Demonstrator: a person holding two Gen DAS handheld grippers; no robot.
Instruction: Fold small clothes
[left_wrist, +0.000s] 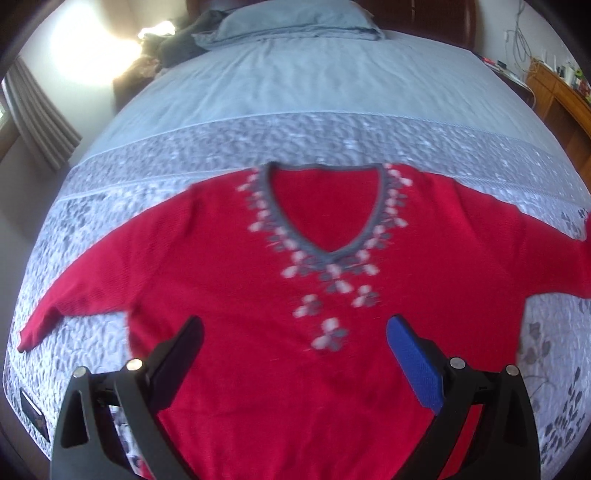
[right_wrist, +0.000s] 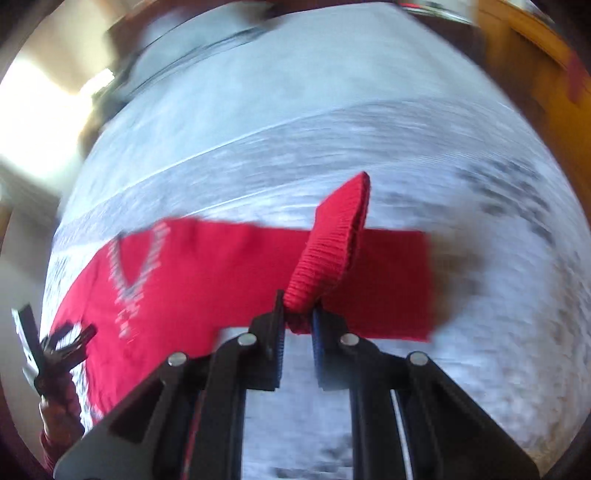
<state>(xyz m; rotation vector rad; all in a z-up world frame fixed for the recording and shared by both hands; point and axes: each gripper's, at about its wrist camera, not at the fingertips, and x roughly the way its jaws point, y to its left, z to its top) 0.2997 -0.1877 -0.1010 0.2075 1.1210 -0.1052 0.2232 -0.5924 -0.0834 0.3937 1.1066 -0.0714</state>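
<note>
A red knitted sweater (left_wrist: 229, 280) with a grey V-neck and a white and grey flower pattern lies front up on the bed, sleeves spread to both sides. My left gripper (left_wrist: 295, 343) is open and empty, hovering over the sweater's lower body. My right gripper (right_wrist: 298, 314) is shut on the cuff of the right sleeve (right_wrist: 332, 243), which stands up from between the fingers above the rest of the sleeve. The sweater's body (right_wrist: 166, 280) shows to the left in the right wrist view, which is blurred. The left gripper (right_wrist: 62, 347) also shows there at the lower left.
The bed has a grey patterned quilt (left_wrist: 110, 206) under the sweater and a pale blue sheet (left_wrist: 314, 85) beyond it. A pillow (left_wrist: 295, 22) and dark clothes (left_wrist: 177, 44) lie at the head. A wooden cabinet (left_wrist: 557, 107) stands at the right, curtains (left_wrist: 40, 114) at the left.
</note>
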